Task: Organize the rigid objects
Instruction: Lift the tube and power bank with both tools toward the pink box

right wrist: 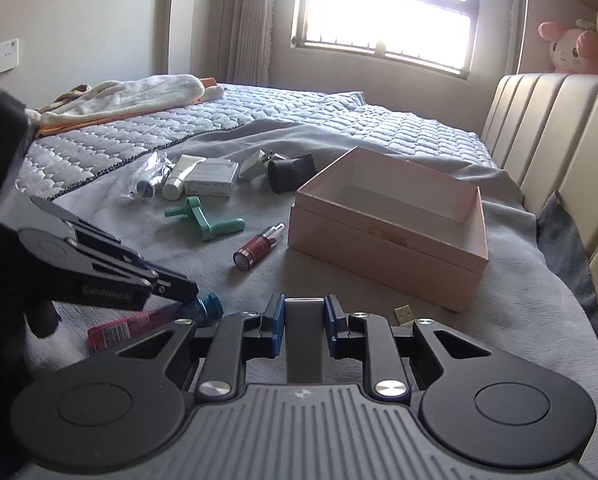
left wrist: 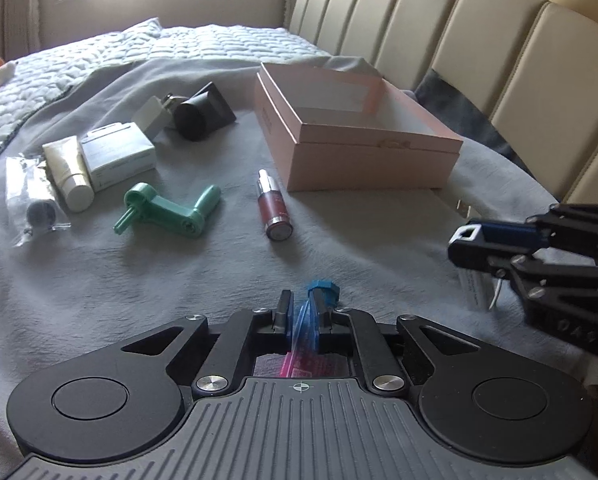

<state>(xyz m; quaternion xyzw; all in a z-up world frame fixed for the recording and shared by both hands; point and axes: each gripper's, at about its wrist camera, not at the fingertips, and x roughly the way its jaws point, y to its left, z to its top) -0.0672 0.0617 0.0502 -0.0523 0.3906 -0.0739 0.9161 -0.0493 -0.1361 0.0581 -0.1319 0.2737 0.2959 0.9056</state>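
The blue-capped tube (left wrist: 305, 320) sits pinched between the pads of the left gripper (left wrist: 303, 312), its blue cap (left wrist: 324, 285) poking out just past the fingertips and its pink, printed body running back under the tool; from the right wrist view the same tube (right wrist: 139, 322) lies low on the grey blanket (right wrist: 379, 320) with the left gripper's closed tips (right wrist: 171, 286) bearing down on it near the cap. The right gripper (right wrist: 304, 316) is closed on a flat grey charger block (right wrist: 304, 344), which fills the gap between its blue pads (the far end of the block shows as a pale edge level with the fingertips). In the left wrist view the right gripper (left wrist: 465, 246) reaches in from the right side, tilted down toward the blanket, with a white labelled piece (left wrist: 475, 290) beneath it that is too cut off to identify surely. Ahead of both tools stands the open pink box (left wrist: 363, 148), and just short of it, ahead of the left gripper, a small red dropper bottle (left wrist: 274, 210) lies on its side. Farther ahead and to the left lie a green plastic handle (left wrist: 167, 212), a white tube (left wrist: 69, 176), a white carton (left wrist: 117, 154), a clear bag (left wrist: 31, 200) and a black cylinder (left wrist: 199, 114). A small gold square (right wrist: 404, 314) lies just beyond the right gripper's right finger; what it is cannot be made out.
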